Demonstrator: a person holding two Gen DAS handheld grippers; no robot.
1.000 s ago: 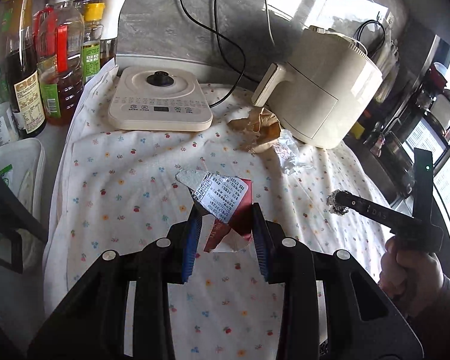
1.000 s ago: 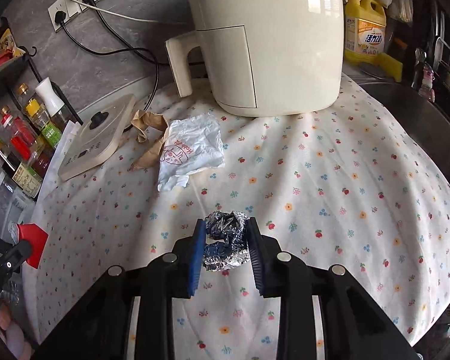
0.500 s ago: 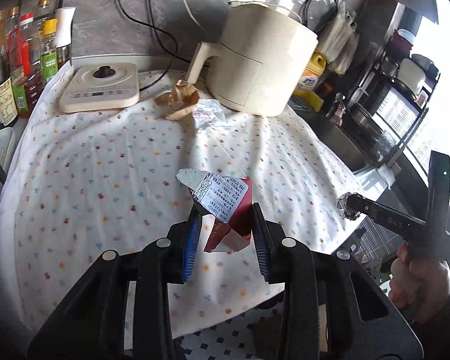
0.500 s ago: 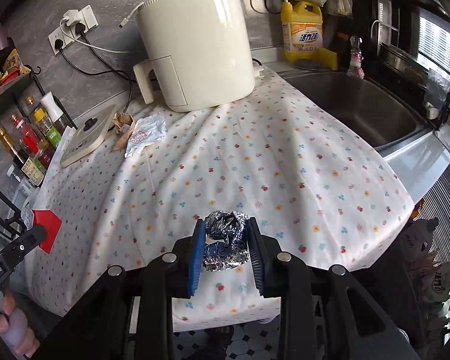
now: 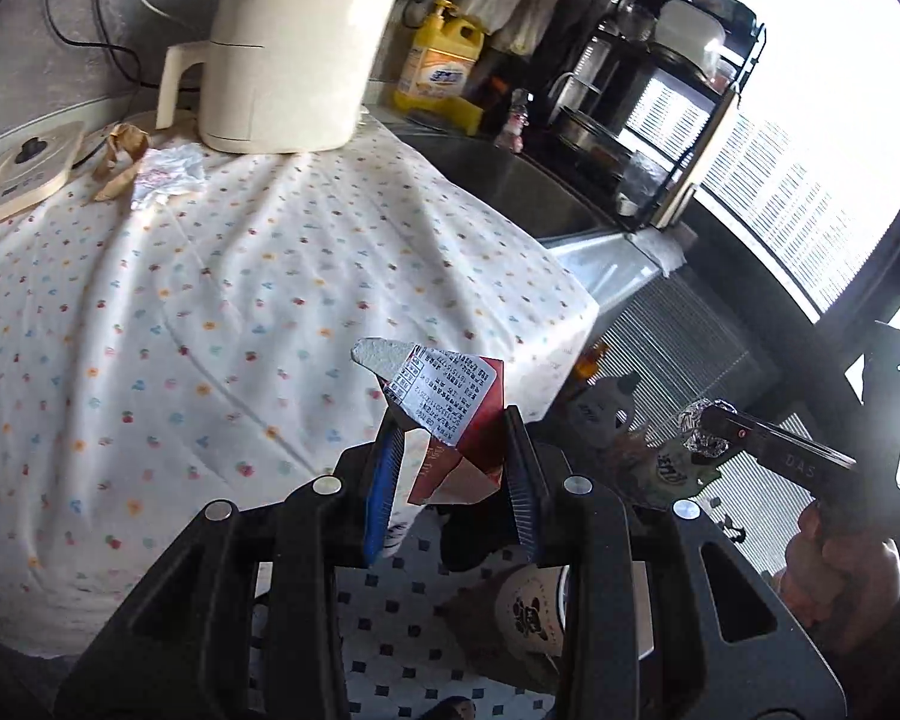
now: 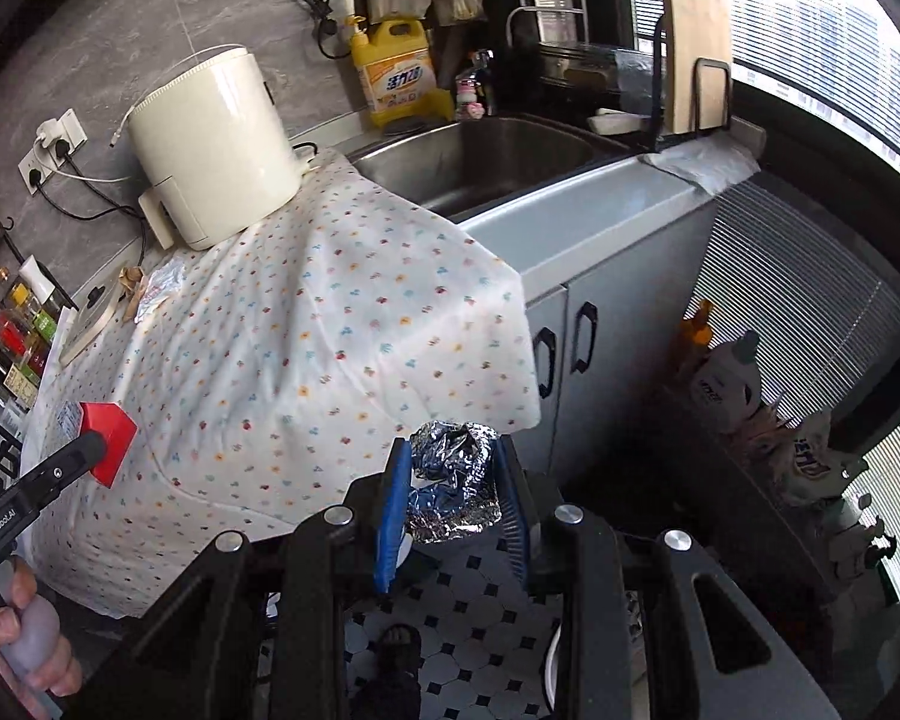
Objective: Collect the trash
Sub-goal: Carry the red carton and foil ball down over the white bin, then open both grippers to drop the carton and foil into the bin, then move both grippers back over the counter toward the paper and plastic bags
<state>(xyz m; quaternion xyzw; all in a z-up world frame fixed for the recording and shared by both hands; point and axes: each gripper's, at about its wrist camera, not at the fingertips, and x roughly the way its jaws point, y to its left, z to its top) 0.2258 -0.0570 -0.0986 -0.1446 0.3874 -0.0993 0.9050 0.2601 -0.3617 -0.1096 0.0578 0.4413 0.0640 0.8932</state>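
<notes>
Both grippers have drawn back from over the counter since a second ago — the flowered tablecloth (image 5: 222, 276) now fills only the left of each view, and tiled floor (image 6: 468, 618) shows beneath the fingers where cloth lay before. Beyond the cloth's far right edge sits the steel sink (image 6: 498, 156), with grey cabinet doors (image 6: 570, 324) below it and a yellow detergent jug (image 6: 393, 69) on the ledge behind. A cream air fryer (image 5: 288, 48) stands at the back of the cloth, its handle turned left. Just left of it lie a crumpled brown paper (image 5: 120, 150) and a crumpled white wrapper (image 5: 168, 171), touching each other, beside a flat cream appliance (image 5: 24, 171).

The left gripper (image 5: 450, 468) pinches a folded red carton scrap (image 5: 456, 414) with a printed silver flap, held over the cloth's near edge and the floor; its blue pads press on both sides. The right gripper (image 6: 456, 480) holds a crumpled ball of foil (image 6: 453, 480) between its pads, and its jaws are closing a little tighter on it — the ball hangs over the floor, just off the cloth's hanging corner. In the left wrist view the right hand (image 5: 840, 570) grips its handle at the right edge; the right wrist view shows the left hand (image 6: 24, 630) at the lower left. A white cup (image 5: 534, 606) stands on the floor below.
</notes>
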